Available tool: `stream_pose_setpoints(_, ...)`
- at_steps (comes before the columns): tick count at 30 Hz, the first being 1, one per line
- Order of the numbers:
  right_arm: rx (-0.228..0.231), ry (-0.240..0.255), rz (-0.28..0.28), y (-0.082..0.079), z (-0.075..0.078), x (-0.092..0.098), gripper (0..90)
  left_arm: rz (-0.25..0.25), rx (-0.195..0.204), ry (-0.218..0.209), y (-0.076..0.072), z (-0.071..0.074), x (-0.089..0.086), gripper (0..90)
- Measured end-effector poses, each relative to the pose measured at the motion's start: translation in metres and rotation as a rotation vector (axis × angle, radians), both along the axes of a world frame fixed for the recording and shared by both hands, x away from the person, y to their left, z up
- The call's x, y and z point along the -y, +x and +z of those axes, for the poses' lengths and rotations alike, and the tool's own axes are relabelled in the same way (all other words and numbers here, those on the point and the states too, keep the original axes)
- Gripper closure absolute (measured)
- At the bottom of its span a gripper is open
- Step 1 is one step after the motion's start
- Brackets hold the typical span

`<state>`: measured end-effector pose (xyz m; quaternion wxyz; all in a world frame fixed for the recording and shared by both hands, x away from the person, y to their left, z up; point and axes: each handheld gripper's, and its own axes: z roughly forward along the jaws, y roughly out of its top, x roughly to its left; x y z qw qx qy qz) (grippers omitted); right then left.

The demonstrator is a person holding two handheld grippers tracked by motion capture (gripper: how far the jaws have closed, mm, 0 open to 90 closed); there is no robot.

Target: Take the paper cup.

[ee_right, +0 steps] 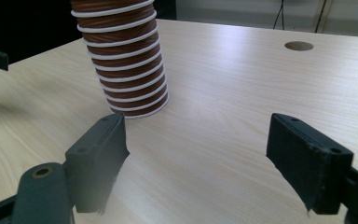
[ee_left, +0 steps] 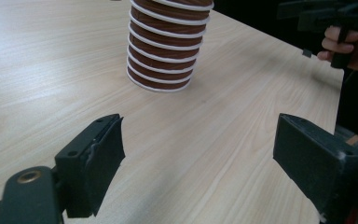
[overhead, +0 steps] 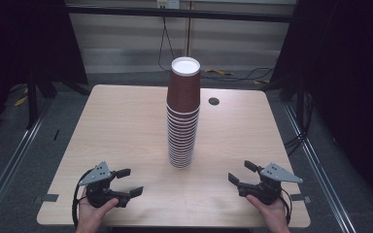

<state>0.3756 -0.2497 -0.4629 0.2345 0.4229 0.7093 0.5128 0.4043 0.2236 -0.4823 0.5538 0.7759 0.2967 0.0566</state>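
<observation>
Cups: we see a tall stack of brown paper cups standing upside down near the middle of the table, white rims banding its lower half and a white base on top.
Left gripper: the left gripper sits over the near left corner of the table, held in the person's left hand; its jaws are spread wide with nothing between them.
Right gripper: the right gripper is over the near right corner in the right hand, jaws also wide apart and empty.
Gap: both grippers are well apart from the stack (bare wood lies between each of them and the cups).
Left gripper view: we look past the open jaws to the foot of the stack, with the other hand and its gripper farther off at the upper right.
Table hole: a small round hole lies just right of the stack, toward the far edge.
Surroundings: cables trail on the floor behind the table, and dark curtains hang at both sides.
</observation>
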Motion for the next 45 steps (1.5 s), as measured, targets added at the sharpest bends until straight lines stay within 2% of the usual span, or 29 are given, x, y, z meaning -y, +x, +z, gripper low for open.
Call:
stream_pose_setpoints(3,-0.020,0.010,0.004,0.000,0.001,0.001,21.0,0.002,0.013,0.010,0.000,0.000,0.000,15.9)
stream_pose_setpoints(5,-0.031,0.012,-0.004,0.003,0.002,0.001,23.8,0.001,-0.001,0.010,0.001,-0.002,0.001,15.9)
stream_pose_setpoints(7,-0.051,0.019,-0.003,0.005,0.003,0.002,23.1,-0.009,-0.007,0.017,0.001,-0.003,0.002,15.9)
stream_pose_setpoints(11,-0.060,0.023,0.001,0.006,0.006,0.000,23.1,-0.020,-0.008,0.023,0.000,-0.003,0.003,16.3)
stream_pose_setpoints(15,-0.062,-0.011,0.005,0.007,0.009,-0.002,24.2,-0.021,-0.004,0.026,-0.001,-0.002,0.003,16.5)
stream_pose_setpoints(18,-0.078,-0.005,0.004,0.007,0.014,0.000,25.0,-0.026,-0.004,0.021,-0.001,-0.002,0.002,16.9)
stream_pose_setpoints(19,-0.110,0.003,0.019,0.007,0.017,0.000,25.4,-0.026,0.000,0.027,-0.001,-0.002,0.002,16.9)
stream_pose_setpoints(21,-0.114,0.008,0.031,0.008,0.019,-0.001,25.4,-0.033,0.004,0.027,-0.002,-0.001,0.002,16.9)
stream_pose_setpoints(27,-0.101,0.007,0.086,0.010,0.028,-0.010,22.7,-0.056,0.010,0.030,-0.005,-0.002,0.004,16.5)
stream_pose_setpoints(28,-0.100,0.001,0.103,0.011,0.030,-0.012,22.5,-0.061,0.013,0.028,-0.006,-0.002,0.005,16.5)
stream_pose_setpoints(29,-0.103,-0.026,0.118,0.013,0.034,-0.016,22.5,-0.060,0.016,0.024,-0.006,-0.001,0.006,16.5)
stream_pose_setpoints(37,-0.087,-0.008,0.177,0.023,0.049,-0.027,22.8,-0.061,0.011,0.036,-0.006,-0.001,0.005,16.6)
stream_pose_setpoints(43,-0.063,-0.013,0.212,0.031,0.071,-0.037,23.7,-0.067,0.013,0.032,-0.006,0.000,0.005,16.6)
stream_pose_setpoints(45,-0.057,-0.008,0.218,0.032,0.074,-0.038,23.8,-0.074,0.014,0.032,-0.006,0.000,0.005,16.6)
